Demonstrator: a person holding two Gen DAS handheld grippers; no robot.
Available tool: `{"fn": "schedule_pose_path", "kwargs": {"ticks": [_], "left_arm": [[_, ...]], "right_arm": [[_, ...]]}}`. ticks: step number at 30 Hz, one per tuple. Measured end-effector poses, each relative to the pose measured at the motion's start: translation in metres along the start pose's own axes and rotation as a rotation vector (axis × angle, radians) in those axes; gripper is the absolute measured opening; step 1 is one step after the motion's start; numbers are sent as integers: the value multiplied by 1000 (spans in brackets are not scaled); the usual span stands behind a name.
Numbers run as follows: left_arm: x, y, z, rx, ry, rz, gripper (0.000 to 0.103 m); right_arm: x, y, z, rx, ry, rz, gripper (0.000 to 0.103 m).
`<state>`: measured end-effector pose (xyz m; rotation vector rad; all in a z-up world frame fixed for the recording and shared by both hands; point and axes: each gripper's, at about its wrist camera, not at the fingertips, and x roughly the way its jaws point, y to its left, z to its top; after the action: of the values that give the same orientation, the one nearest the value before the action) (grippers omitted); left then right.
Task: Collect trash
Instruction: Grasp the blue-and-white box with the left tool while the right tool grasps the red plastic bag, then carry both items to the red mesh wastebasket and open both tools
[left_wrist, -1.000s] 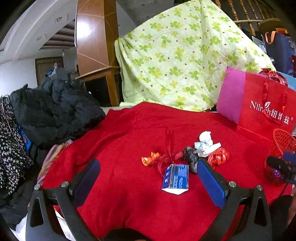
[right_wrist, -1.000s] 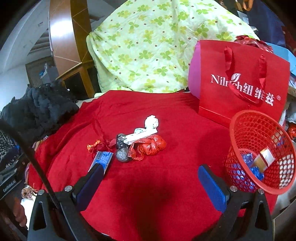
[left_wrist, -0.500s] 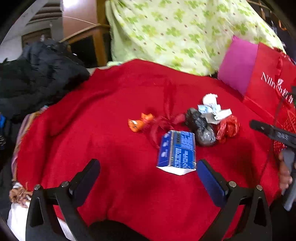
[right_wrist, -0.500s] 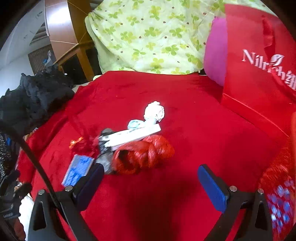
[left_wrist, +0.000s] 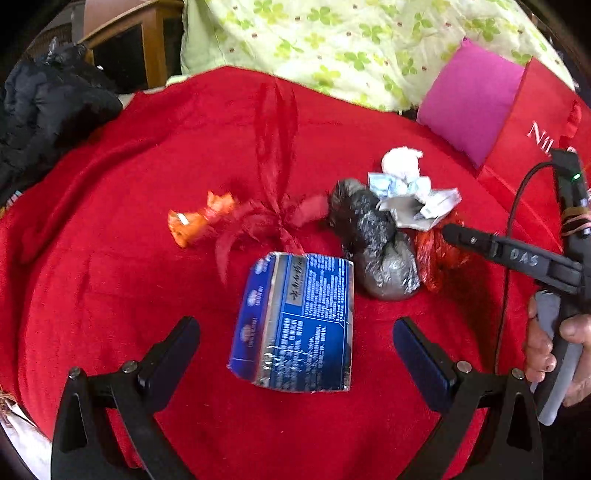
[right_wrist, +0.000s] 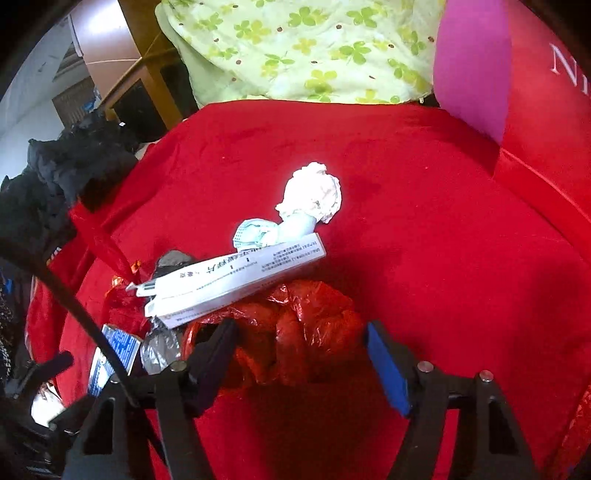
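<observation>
Right wrist: crumpled red plastic bag (right_wrist: 295, 332) between spread fingers (right_wrist: 388, 369), unpinched; left fingers (left_wrist: 421, 350) likewise spread.

Red blanket (left_wrist: 110, 280) is matt, fuzzy cloth; blue carton (left_wrist: 295, 325) glossy printed card; red bag (right_wrist: 295, 332) crinkled shiny plastic film; grey bag (left_wrist: 380, 251) wrinkled glossy plastic; white box (right_wrist: 236, 277) smooth cardboard; tissue (right_wrist: 314, 192) soft crumpled paper

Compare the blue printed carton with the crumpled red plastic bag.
The blue printed carton is flat, stiff and rectangular; the crumpled red plastic bag is soft, shiny and bunched. The carton lies apart; the bag lies under a white box. Both rest on the red blanket between open tongs.
</observation>
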<state>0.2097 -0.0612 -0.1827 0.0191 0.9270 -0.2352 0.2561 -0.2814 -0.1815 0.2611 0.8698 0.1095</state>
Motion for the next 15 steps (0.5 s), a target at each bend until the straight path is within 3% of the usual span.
{"fn": "schedule_pose_path", "kwargs": {"ticks": [1,3,4,6,7,12,15], "left_arm": [[4,-2,0,0,12,-6,97],[11,-3,-2,-6,37,-18,75],[14,-4,-3,-10,50,-23,70],[15,-6,-5,-9,47,-21,69],[14,-7,-5,-5,41,-18,68],[2,-12,-6,15,1,-11,57],[-7,-10,-9,7,-7,-27,57]], "right_arm": [[-1,0,0,5,-3,5,69],[-4,0,0,0,-7,15,65],[-6,0,0,-2,-10,17,63],[-8,0,-1,-4,-15,22,58],[-10,0,-1,-8,-20,19,37],[-22,-4,-5,-10,-23,33,38],[-28,-11,-7,9,-22,47,38]]}}
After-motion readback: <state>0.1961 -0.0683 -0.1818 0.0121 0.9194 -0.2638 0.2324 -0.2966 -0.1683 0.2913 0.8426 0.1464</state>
